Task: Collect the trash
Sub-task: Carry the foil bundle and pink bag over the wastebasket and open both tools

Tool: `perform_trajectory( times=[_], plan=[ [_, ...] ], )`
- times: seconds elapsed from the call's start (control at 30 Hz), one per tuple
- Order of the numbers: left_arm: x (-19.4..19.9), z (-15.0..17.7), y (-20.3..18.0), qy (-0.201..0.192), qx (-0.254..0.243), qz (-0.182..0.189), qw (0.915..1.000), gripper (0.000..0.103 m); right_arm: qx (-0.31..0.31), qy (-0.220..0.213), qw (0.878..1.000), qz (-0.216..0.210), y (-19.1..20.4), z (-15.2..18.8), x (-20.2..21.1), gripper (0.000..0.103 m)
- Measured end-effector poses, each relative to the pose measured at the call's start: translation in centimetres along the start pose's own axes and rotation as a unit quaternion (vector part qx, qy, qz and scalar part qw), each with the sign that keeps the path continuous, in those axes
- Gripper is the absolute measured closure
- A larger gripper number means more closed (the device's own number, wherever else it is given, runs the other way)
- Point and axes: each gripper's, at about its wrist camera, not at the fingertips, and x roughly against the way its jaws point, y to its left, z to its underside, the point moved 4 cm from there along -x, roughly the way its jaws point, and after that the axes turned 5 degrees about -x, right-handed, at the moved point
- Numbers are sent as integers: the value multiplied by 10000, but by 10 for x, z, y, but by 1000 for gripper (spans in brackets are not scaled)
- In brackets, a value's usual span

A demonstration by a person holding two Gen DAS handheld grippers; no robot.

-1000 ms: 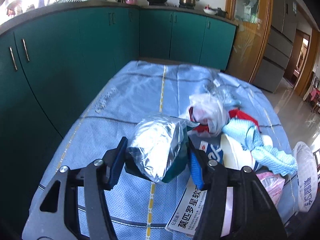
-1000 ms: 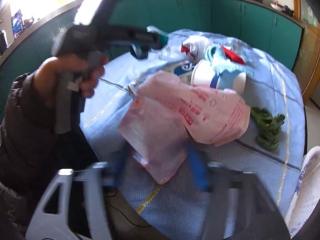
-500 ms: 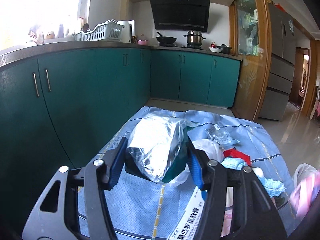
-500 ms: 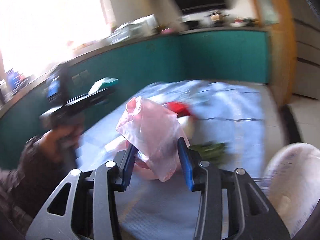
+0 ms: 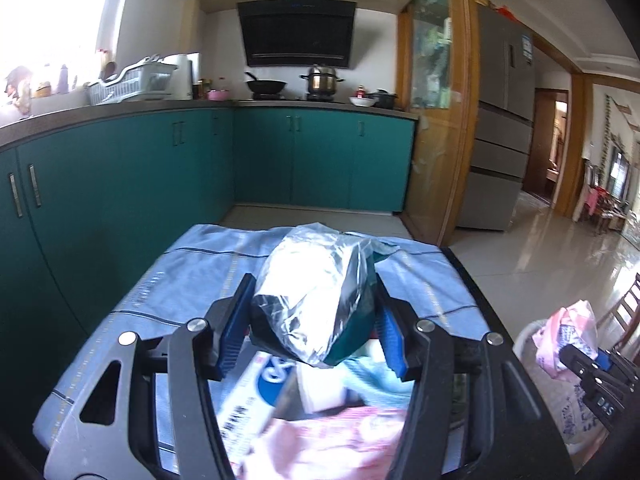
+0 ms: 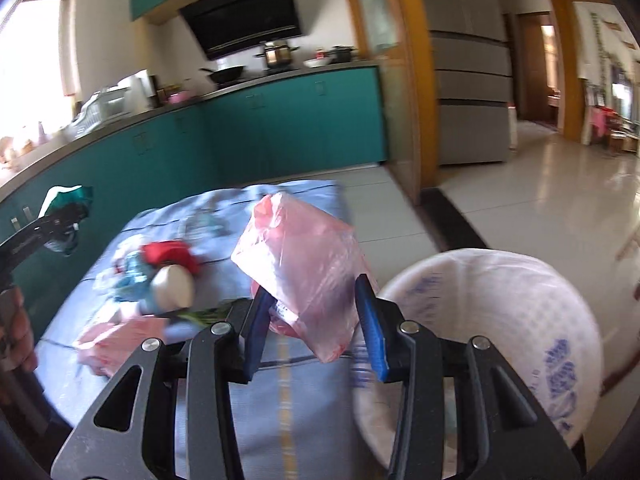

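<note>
My left gripper [image 5: 310, 328] is shut on a crumpled silver and green foil bag [image 5: 312, 300], held above the blue-clothed table [image 5: 192, 280]. My right gripper [image 6: 316, 332] is shut on a pink plastic bag [image 6: 304, 268], held up at the table's right side next to a white bin liner bag [image 6: 500, 320] with blue print. The left gripper with the foil bag shows at the left of the right wrist view [image 6: 60, 216]. The right gripper and pink bag show at the right edge of the left wrist view [image 5: 568, 340].
More trash lies on the table: a white cup [image 6: 172, 288], red wrapper [image 6: 168, 254], blue cloth, pink paper [image 6: 116, 340], a printed leaflet [image 5: 256, 396], green scraps. Teal cabinets [image 5: 120, 184] run along the left and back. Tiled floor [image 5: 560, 264] opens to the right.
Both grippers have lifted and tilted up with their loads. The right gripper has swung right with the pink bag, beside the white bin bag. The left gripper has moved along the table.
</note>
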Motion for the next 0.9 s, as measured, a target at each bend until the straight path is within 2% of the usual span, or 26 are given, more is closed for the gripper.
perform_trajectory(
  times=[0.3, 0.47, 0.7, 0.9],
  plan=[
    [10, 11, -84, 69, -387, 706, 9967, 46, -596, -288, 9954, 686, -70, 5, 36, 61],
    [12, 22, -124, 96, -630, 918, 9937, 46, -852, -456, 9909, 935, -101, 6, 59, 61],
    [12, 42, -182, 195, -1083, 1289, 9855, 46, -1100, -533, 9863, 1108, -131, 10, 76, 61],
    [3, 63, -224, 428, -1457, 1571, 9758, 46, -1280, -530, 9817, 1306, -153, 18, 82, 61]
  ],
)
